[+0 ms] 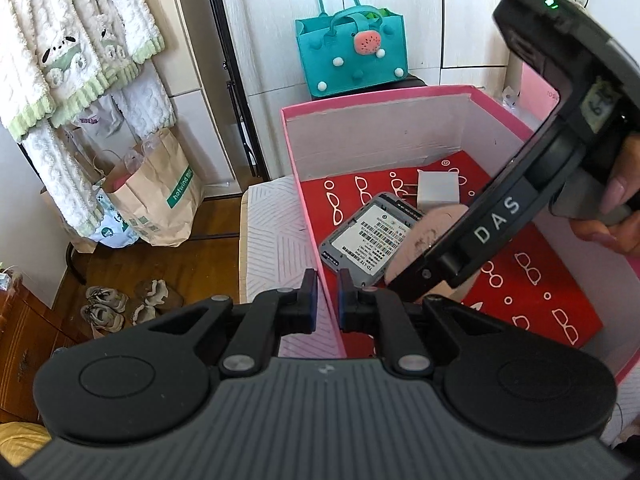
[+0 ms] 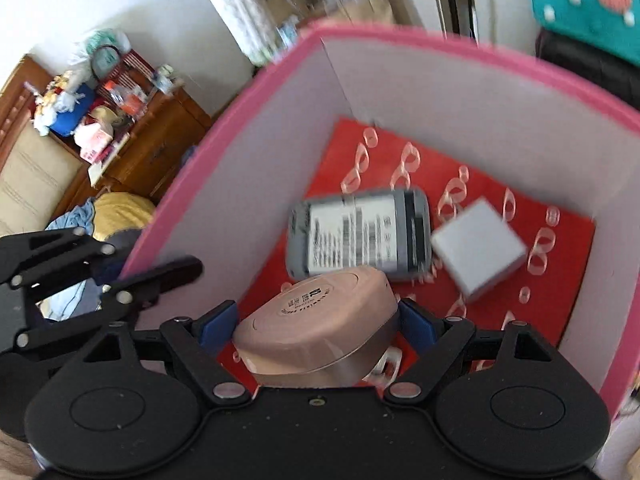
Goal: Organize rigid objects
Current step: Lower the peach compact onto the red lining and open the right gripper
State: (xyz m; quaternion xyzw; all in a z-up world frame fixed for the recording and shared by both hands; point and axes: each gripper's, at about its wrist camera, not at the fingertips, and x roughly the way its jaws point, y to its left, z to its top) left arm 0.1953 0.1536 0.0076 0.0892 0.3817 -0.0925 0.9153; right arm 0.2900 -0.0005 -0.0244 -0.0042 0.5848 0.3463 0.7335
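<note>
A pink box (image 1: 380,94) with white inner walls and a red glasses-print liner (image 1: 540,280) stands open. My left gripper (image 1: 328,300) is shut on its near left wall. My right gripper (image 2: 318,320) reaches down inside the box, shut on a beige round-cornered jar (image 2: 320,316) that hangs just above the liner. That jar (image 1: 428,232) also shows under the right gripper's black housing (image 1: 520,184). On the liner lie a grey device with a barcode label (image 2: 360,236) (image 1: 372,232) and a white cube charger (image 2: 478,250) (image 1: 438,190).
A hand (image 1: 616,208) holds the right gripper. The box rests on a white patterned surface (image 1: 272,232). Behind it stands a teal felt bag (image 1: 352,52). Paper bags (image 1: 160,200) and shoes (image 1: 120,304) lie on the wooden floor, and a cluttered dresser (image 2: 152,148) is further off.
</note>
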